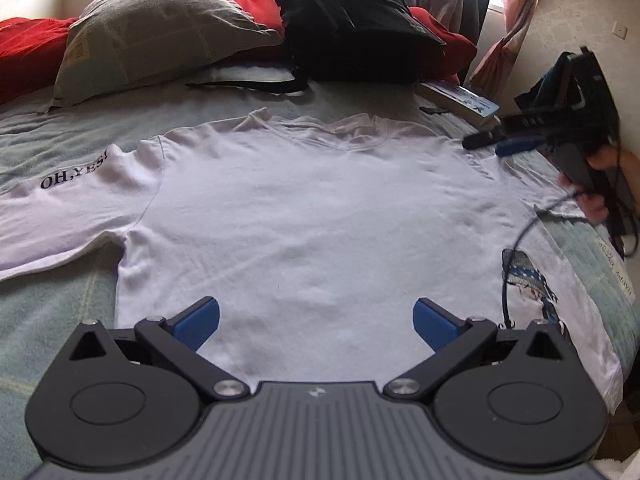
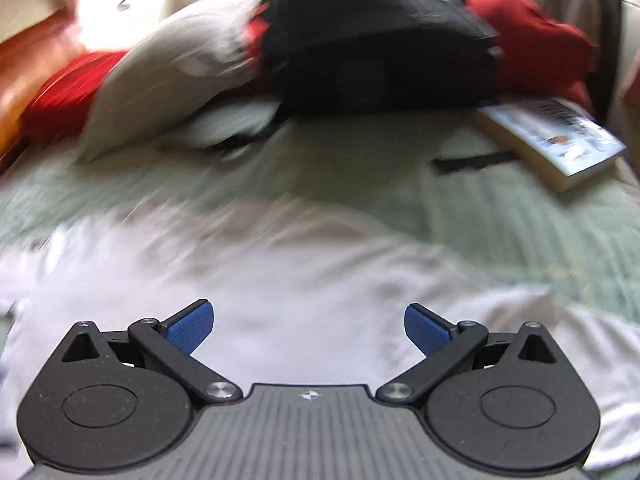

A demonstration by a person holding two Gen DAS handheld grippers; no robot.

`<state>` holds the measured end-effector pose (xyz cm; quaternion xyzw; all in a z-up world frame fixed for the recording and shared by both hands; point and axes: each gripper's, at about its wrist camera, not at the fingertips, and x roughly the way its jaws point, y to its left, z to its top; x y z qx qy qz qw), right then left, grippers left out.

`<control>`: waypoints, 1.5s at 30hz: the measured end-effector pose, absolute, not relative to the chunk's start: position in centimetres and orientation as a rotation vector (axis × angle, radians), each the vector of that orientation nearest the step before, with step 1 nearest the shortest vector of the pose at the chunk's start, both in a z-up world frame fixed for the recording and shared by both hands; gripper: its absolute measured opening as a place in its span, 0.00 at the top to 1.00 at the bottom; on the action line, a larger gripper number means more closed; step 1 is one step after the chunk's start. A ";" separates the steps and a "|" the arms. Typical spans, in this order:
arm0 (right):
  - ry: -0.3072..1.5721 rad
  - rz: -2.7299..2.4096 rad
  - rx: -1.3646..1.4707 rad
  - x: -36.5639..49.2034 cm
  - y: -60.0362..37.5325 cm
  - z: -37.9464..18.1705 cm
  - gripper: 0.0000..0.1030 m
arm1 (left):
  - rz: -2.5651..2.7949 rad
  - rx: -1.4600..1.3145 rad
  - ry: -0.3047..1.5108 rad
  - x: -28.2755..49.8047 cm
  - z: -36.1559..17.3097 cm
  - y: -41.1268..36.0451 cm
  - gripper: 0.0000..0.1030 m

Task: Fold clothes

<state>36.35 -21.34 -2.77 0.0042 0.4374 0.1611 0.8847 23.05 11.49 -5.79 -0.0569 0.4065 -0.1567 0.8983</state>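
Observation:
A white T-shirt (image 1: pixel 304 208) lies spread flat on the bed, collar toward the pillows, with "OH,YES!" printed on its left sleeve (image 1: pixel 72 176) and a blue figure print near its right side. My left gripper (image 1: pixel 316 324) hovers open over the shirt's lower hem, nothing between its blue pads. My right gripper (image 1: pixel 500 142), held by a hand, is over the shirt's right shoulder. In the blurred right wrist view, the right gripper (image 2: pixel 309 330) stands open above the white T-shirt (image 2: pixel 280 280), empty.
A grey pillow (image 1: pixel 152 28), red bedding (image 1: pixel 28 52) and a black backpack (image 1: pixel 352 20) crowd the head of the bed. A book (image 1: pixel 460 100) lies at the back right beside a small black strap. The green bedspread (image 1: pixel 48 312) shows around the shirt.

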 end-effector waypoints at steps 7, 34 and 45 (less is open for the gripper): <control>0.948 0.368 -0.023 31.4 -19.7 -4.1 0.00 | -0.280 -0.123 0.886 22.5 -7.6 12.5 0.01; 0.939 0.361 -0.176 12.9 -17.7 -7.4 0.00 | -0.178 0.140 0.870 4.7 -7.9 7.8 0.01; 0.933 0.328 -0.146 9.9 -18.9 -8.2 0.00 | -0.162 0.110 0.834 1.5 -6.5 8.5 0.01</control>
